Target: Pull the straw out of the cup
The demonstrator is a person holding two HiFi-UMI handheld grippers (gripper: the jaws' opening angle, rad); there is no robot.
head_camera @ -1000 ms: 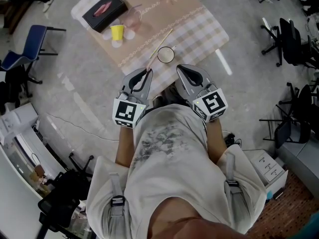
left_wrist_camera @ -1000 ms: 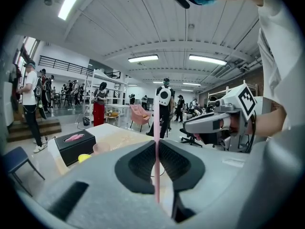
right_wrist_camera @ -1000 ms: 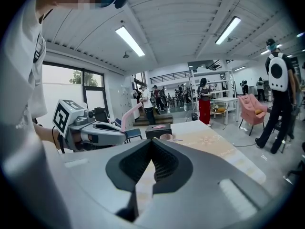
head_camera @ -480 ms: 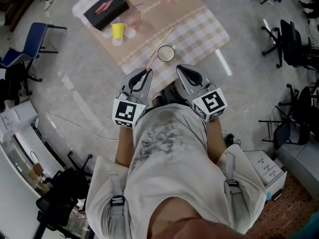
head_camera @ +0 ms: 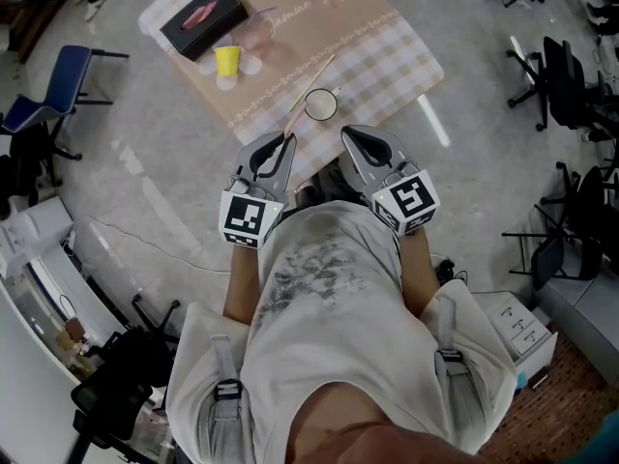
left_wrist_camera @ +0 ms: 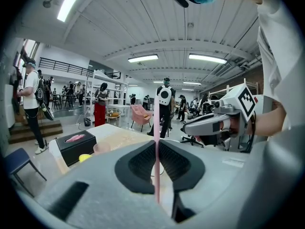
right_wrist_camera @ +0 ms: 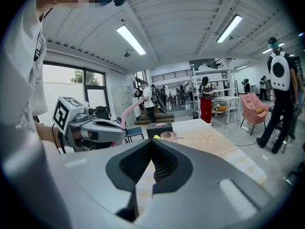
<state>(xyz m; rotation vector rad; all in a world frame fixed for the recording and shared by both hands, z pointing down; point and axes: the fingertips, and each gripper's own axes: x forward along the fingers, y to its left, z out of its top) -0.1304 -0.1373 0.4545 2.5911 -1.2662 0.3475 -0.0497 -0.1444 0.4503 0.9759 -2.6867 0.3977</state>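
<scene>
A long pink straw (head_camera: 326, 71) stands up from my left gripper (head_camera: 283, 141), which is shut on its lower end. In the left gripper view the straw (left_wrist_camera: 156, 128) runs upright between the dark pads, pinched at my left gripper (left_wrist_camera: 156, 144). The straw's bent top (right_wrist_camera: 125, 113) shows in the right gripper view above the left gripper (right_wrist_camera: 95, 128). The white-rimmed cup (head_camera: 322, 105) sits on the checked table near its front edge, just beyond both grippers, with the straw outside it. My right gripper (head_camera: 349, 134) hovers beside the left one, shut and empty (right_wrist_camera: 152, 144).
On the table (head_camera: 387, 56) stand a black tissue box (head_camera: 201, 19), a small yellow cup (head_camera: 227, 62) and a pink cup (head_camera: 256, 35) at the far left. Office chairs (head_camera: 561, 85) stand at the right, a blue chair (head_camera: 58, 85) at the left. People stand about the hall.
</scene>
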